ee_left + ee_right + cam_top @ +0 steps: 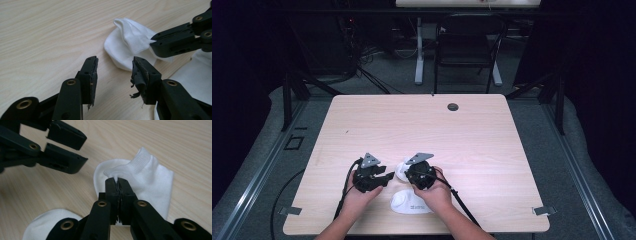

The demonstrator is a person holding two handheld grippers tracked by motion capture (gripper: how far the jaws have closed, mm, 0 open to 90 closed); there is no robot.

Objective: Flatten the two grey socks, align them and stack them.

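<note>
Sock [140,173] edge vanishes inside right claw [117,181]; second sock [409,202] half-covered.

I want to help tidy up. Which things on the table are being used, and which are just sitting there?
Being used:
- sock, pinched at its cuff by the right gripper
- second sock, lying near the hands
- left gripper, open beside the first sock

Just there:
- table with its hole
- chair behind the table

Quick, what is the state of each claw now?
Left claw: open, holding nothing.
Right claw: closed on the white sock.
</note>
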